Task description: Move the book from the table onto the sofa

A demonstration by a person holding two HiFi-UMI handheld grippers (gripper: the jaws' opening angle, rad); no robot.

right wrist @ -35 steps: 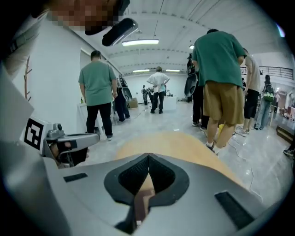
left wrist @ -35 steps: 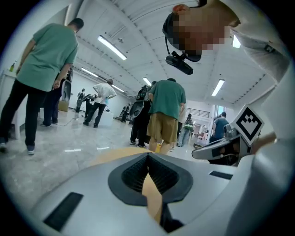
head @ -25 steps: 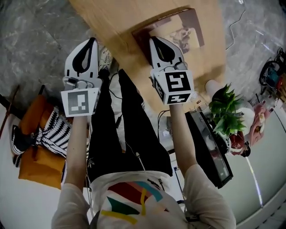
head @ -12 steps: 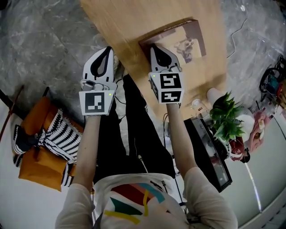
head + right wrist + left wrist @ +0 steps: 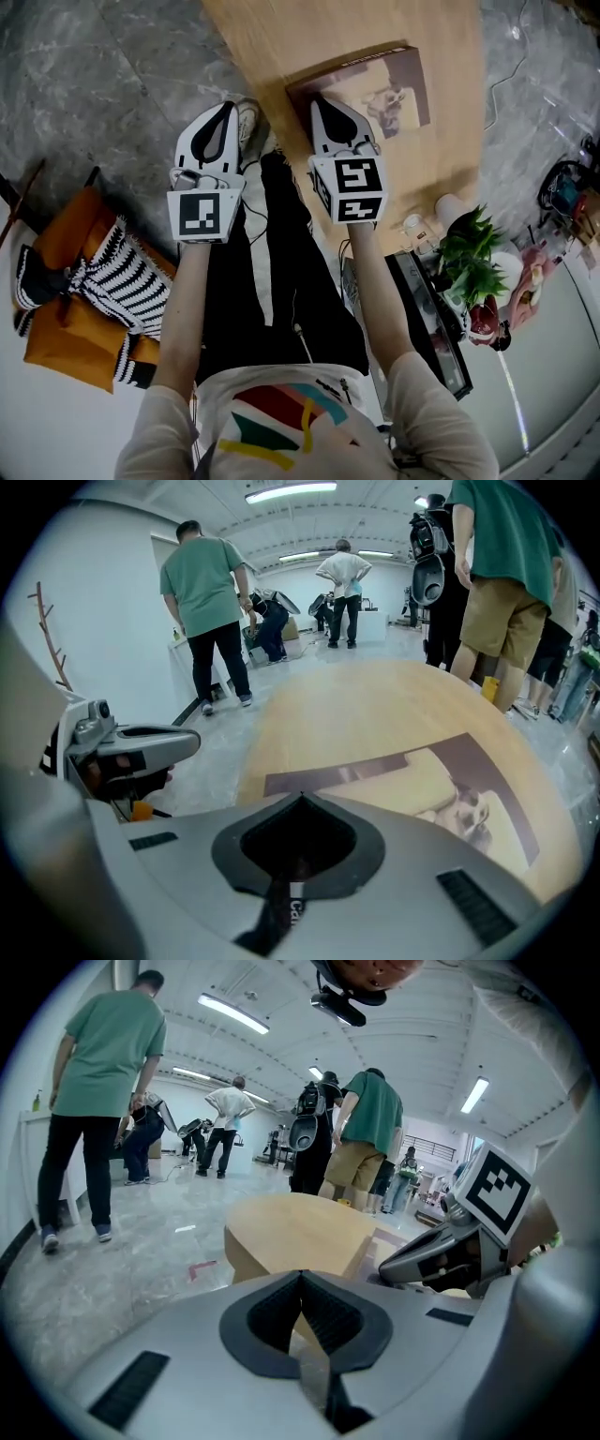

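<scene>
White "Ca" label [image 5: 293,908] deep inside closed right gripper [image 5: 300,799]

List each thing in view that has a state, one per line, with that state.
Book: closed, lying flat on the table, not gripped.
Left hand-held gripper: shut, empty, beside the table's edge.
Right hand-held gripper: shut, empty, tips at the book's near edge.
Striped cloth: crumpled on the orange seat.
</scene>
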